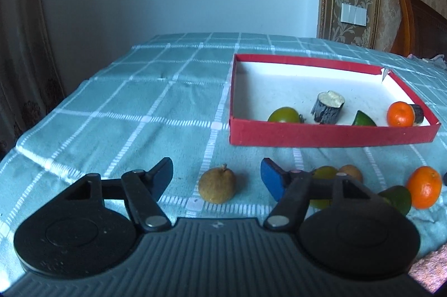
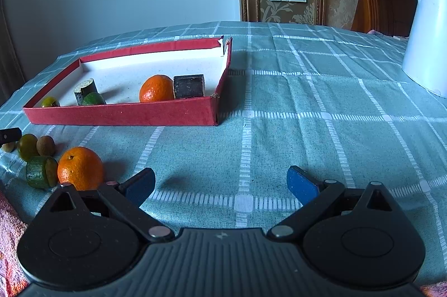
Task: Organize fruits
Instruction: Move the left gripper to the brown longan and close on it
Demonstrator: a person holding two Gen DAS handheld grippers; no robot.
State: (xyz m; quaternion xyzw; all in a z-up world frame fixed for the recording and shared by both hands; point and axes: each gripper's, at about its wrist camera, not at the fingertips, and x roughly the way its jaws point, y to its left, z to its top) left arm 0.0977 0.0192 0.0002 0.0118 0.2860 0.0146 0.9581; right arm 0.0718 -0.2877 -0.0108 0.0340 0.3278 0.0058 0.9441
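The left tool (image 1: pixel 216 178) straddles a small brown pear (image 1: pixel 217 184) (pads not touching), right tool (image 2: pixel 220 185) gapes empty.

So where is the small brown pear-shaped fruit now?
In the left wrist view, the brown fruit lies on the checked cloth between the open fingers of the left claw, untouched, in front of the red box.

One shallow red cardboard box (image 2: pixel 125 114) with a white inside. Two round orange mandarins (image 2: pixel 80 168), one in the box. Two dark cut stalk pieces (image 2: pixel 188 86), both in the box. One white plastic kettle (image 2: pixel 424 37). One small brown pear-shaped fruit (image 1: pixel 217 185).
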